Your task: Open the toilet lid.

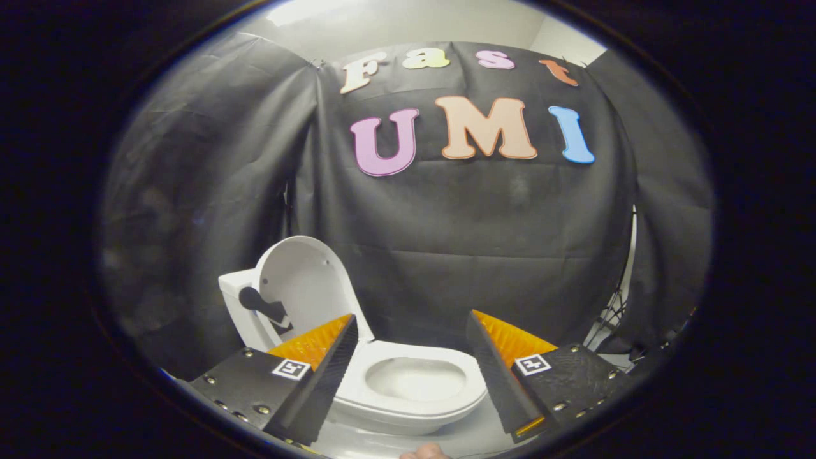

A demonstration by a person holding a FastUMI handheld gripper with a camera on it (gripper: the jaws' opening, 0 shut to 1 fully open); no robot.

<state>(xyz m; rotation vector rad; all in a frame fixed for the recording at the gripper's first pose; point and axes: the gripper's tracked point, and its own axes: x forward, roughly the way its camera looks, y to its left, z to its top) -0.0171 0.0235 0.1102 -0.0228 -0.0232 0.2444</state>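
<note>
white toilet (408, 389) sits at lower centre of the frame, its lid (306, 280) standing upright against the tank at lower left, bowl exposed. gripper (411, 357) hangs released, fingers spread wide apart with nothing between them, flanking the seat.

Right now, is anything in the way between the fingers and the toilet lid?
No, nothing visible. The gripper is open and holds nothing. The toilet lid already stands upright against the tank, beyond the fingers, over the seat.
</note>
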